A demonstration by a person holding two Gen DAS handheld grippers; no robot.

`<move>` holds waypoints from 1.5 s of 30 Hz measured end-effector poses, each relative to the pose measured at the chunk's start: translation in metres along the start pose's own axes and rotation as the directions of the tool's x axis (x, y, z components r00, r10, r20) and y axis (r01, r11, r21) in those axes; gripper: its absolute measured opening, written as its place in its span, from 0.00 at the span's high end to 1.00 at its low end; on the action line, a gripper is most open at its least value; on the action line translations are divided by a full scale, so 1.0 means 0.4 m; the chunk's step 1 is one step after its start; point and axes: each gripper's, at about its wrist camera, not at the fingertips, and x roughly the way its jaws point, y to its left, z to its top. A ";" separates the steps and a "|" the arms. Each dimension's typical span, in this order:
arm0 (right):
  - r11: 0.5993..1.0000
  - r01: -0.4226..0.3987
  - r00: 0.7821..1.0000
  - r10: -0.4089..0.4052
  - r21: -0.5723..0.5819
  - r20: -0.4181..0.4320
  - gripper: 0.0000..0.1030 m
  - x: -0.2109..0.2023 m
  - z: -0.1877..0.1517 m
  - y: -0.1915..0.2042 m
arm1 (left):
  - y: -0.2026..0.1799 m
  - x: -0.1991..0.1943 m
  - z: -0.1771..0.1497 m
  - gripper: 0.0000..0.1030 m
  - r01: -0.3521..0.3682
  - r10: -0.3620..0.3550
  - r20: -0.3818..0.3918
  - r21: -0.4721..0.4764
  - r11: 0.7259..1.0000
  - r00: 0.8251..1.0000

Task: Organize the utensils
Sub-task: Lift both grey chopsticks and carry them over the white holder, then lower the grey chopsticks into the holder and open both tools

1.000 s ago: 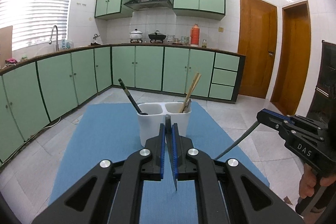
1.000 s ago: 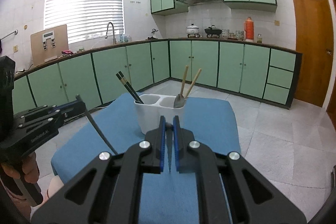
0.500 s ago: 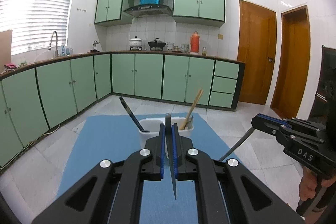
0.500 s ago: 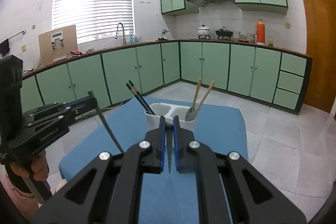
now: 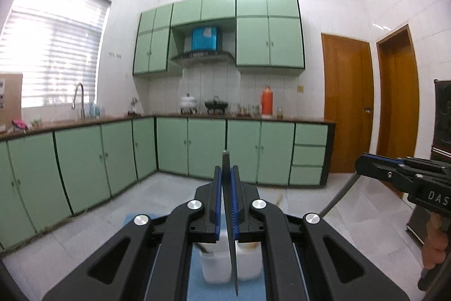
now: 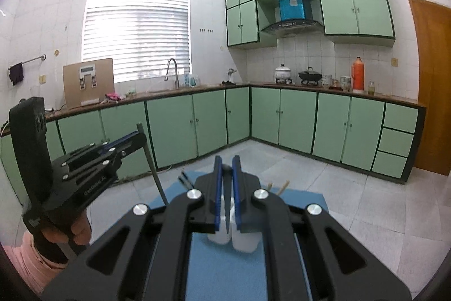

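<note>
A white two-compartment utensil holder (image 5: 225,267) stands on a blue mat (image 5: 197,287), mostly hidden behind my fingers; it also shows in the right wrist view (image 6: 239,240). My left gripper (image 5: 225,177) is shut on a dark chopstick (image 5: 232,258) that hangs point down above the holder. My right gripper (image 6: 227,168) is shut on another dark utensil (image 6: 227,213), also above the holder. Black chopsticks (image 6: 186,179) and wooden handle tips (image 6: 277,185) stick out of the holder. The left gripper appears in the right wrist view (image 6: 135,138), the right gripper in the left wrist view (image 5: 363,162).
Green kitchen cabinets (image 5: 197,148) line the back and left walls, with a sink tap (image 6: 172,69), pots (image 6: 282,72) and an orange flask (image 6: 358,72) on the counter. Wooden doors (image 5: 346,103) stand at the right. The floor (image 6: 352,202) is tiled.
Both grippers have risen and tilted up with their utensils, so the holder has dropped low in both views and sits behind the fingers. Both stay shut.
</note>
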 end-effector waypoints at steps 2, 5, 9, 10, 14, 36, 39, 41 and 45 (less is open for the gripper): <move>1.000 0.010 1.000 -0.010 -0.008 0.000 0.94 0.027 0.025 -0.008 | -0.002 0.032 0.029 0.94 -0.016 0.016 0.036 0.011 1.000 0.999; 0.999 0.037 0.999 -0.037 -0.022 -0.013 0.94 0.076 0.047 -0.020 | 0.000 0.083 0.053 0.94 -0.034 0.032 0.078 0.013 0.999 0.996; 0.999 0.047 0.998 -0.048 -0.021 -0.044 0.94 0.146 0.053 -0.035 | 0.005 0.172 0.061 0.94 -0.052 0.052 0.104 -0.001 0.999 0.993; 0.999 0.051 0.997 -0.051 -0.019 -0.052 0.94 0.165 0.051 -0.041 | 0.006 0.187 0.058 0.94 -0.056 0.056 0.105 -0.002 0.998 0.993; 0.999 0.052 0.995 -0.053 -0.005 -0.080 0.94 0.228 0.030 -0.052 | 0.016 0.264 0.031 0.94 -0.063 0.064 0.089 -0.012 0.998 0.994; 0.996 0.090 0.972 -0.093 -0.024 -0.214 0.94 0.455 -0.103 -0.027 | 0.044 0.465 -0.156 0.94 -0.082 0.082 -0.080 -0.002 0.997 0.993; 0.996 0.092 0.969 -0.094 -0.020 -0.226 0.94 0.473 -0.120 -0.028 | 0.051 0.478 -0.176 0.94 -0.083 0.082 -0.101 -0.002 0.997 0.992; 0.996 0.093 0.968 -0.094 -0.015 -0.231 0.94 0.482 -0.130 -0.029 | 0.057 0.489 -0.189 0.94 -0.085 0.083 -0.116 -0.008 0.996 0.990; 0.996 0.092 0.966 -0.092 -0.011 -0.242 0.94 0.497 -0.141 -0.035 | 0.067 0.503 -0.215 0.94 -0.088 0.086 -0.142 -0.011 0.996 0.986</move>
